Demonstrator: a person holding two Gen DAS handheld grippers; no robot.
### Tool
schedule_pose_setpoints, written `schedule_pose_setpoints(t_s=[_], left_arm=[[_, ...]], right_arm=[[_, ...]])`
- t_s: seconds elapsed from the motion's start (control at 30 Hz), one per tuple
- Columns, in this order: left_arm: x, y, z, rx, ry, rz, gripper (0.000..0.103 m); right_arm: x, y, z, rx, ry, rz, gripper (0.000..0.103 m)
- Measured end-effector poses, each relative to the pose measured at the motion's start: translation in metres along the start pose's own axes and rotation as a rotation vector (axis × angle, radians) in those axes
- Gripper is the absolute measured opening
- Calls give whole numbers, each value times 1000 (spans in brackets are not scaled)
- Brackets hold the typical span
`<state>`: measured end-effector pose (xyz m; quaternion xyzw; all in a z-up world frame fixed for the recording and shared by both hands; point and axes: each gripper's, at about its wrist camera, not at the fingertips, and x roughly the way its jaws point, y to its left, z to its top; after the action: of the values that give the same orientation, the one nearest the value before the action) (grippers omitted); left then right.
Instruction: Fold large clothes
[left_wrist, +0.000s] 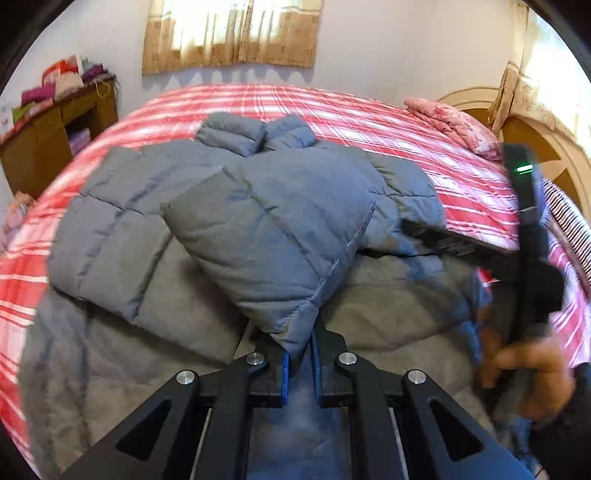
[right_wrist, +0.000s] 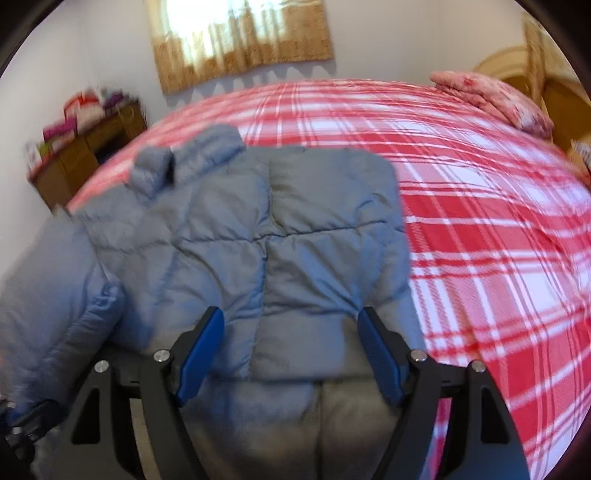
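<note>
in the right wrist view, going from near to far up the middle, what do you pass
Right gripper → grey jacket → red plaid bedspread → wall.

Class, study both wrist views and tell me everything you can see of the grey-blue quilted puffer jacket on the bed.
The grey-blue quilted puffer jacket looks like soft padded fabric stitched into puffy panels, with a stand-up collar at its far end. It lies on the red-and-white plaid bedspread, partly folded, its paler grey lining showing nearer the cameras. The left gripper is shut on a corner of one folded part, lifting it into a peak. The right gripper stands open over the near edge, its pads not pressing it.
</note>
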<state>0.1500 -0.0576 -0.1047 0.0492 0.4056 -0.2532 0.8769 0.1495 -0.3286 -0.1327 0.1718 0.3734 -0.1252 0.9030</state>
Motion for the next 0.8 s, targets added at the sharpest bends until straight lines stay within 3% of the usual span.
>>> schedule_pose_setpoints(t_s=[0.07, 0.13, 0.2, 0.27, 0.33, 0.37, 0.4, 0.43, 0.47, 0.53, 0.6, 0.73, 0.8], left_arm=[[-11, 4, -6, -3, -45, 51, 10], [-12, 3, -11, 10, -58, 93, 17], [-2, 2, -15, 22, -34, 98, 20], [5, 2, -18, 19, -13, 76, 21], [6, 4, -22, 12, -14, 48, 21], [7, 3, -23, 12, -17, 46, 21], [7, 4, -24, 14, -21, 44, 21], [7, 4, -25, 15, -23, 43, 21], [7, 5, -26, 10, -21, 40, 21], [2, 7, -29, -2, -23, 22, 22], [-4, 10, -34, -4, -27, 8, 24], [-23, 19, -47, -30, -46, -8, 24], [-35, 32, -54, -71, -60, 9, 25]], right_arm=[[-20, 4, -3, 43, -13, 70, 78], [-38, 16, -6, 46, -25, 139, 79], [-46, 31, -7, 27, -15, 206, 89], [-43, 46, -7, -2, 20, 237, 92], [-34, 61, -8, -45, 86, 278, 81], [-28, 68, -9, -61, 124, 302, 64], [-18, 74, -11, -70, 175, 320, 57], [-5, 78, -14, -69, 229, 325, 57], [7, 80, -16, -67, 267, 312, 54], [26, 82, -20, -74, 313, 285, 37], [42, 82, -23, -88, 336, 239, 13], [49, 75, -20, -79, 309, 214, 1], [43, 67, -16, -53, 290, 183, 0]])
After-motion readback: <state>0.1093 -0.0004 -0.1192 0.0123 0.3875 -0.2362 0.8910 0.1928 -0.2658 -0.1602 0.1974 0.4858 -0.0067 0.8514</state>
